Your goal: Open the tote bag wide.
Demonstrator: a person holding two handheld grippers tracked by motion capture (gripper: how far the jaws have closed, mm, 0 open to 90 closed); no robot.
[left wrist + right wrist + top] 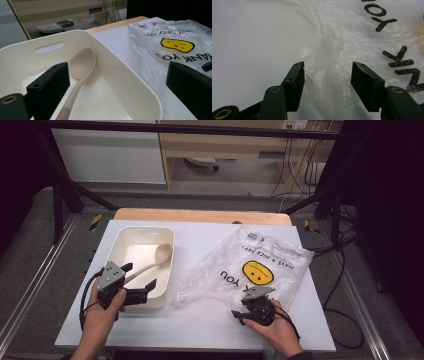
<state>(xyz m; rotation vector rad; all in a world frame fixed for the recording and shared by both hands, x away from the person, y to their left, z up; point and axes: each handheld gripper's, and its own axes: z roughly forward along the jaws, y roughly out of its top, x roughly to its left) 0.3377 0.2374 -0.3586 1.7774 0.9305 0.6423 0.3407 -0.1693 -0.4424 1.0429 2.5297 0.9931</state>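
Lying: 1 spoon [150,262], 1 bin [141,236], 1 bag [250,265].

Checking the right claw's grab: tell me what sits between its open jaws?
A bunched fold of the clear plastic bag lies between the right claw's open jaws, seen in the right gripper view.

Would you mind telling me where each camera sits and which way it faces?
High view: above the person's side, looking forward and down at the table; both hands show.
Left gripper view: rides the left gripper, facing the spoon in the tub; open jaws show.
Right gripper view: rides the right gripper, facing the plastic bag.
All three share the bag.
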